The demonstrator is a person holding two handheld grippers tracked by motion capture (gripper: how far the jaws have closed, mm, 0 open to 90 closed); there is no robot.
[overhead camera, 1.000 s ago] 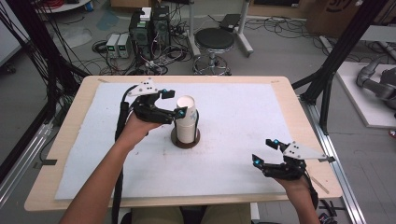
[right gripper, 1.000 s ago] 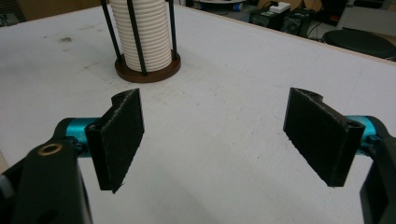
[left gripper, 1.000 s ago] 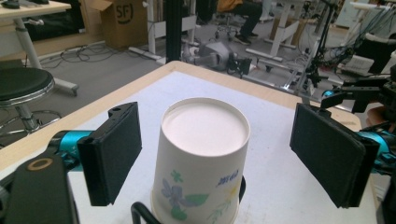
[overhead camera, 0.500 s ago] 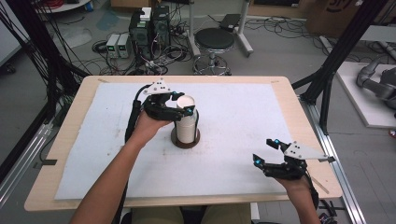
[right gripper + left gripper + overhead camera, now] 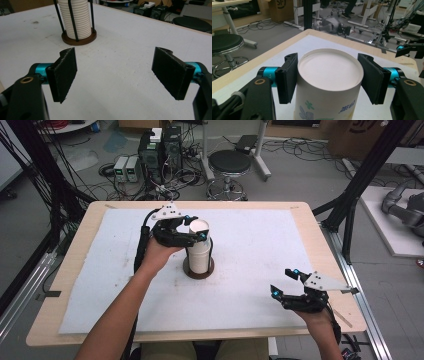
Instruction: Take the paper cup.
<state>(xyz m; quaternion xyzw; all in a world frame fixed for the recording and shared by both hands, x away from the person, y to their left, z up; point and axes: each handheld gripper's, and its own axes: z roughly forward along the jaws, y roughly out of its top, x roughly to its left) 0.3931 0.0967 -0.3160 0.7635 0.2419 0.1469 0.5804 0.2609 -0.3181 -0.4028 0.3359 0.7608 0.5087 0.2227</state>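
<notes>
Fingers [image 5: 287, 77] of the left gripper [image 5: 192, 231] sit open either side of the top cup [image 5: 328, 82] on the stack in the holder [image 5: 198, 268], mid-table. Right gripper [image 5: 285, 282] idles open near the front edge. Risk, imo: squeeze too hard & the rim buckles, or two nested cups lift together.

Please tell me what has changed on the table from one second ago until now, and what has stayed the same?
The left gripper moved a little toward the far side of the table and now has its jaws around the top paper cup of the stack, one pad touching, the other apart. The cup stack stayed in its brown holder. The right gripper stayed open over the white mat, near the front right corner.
</notes>
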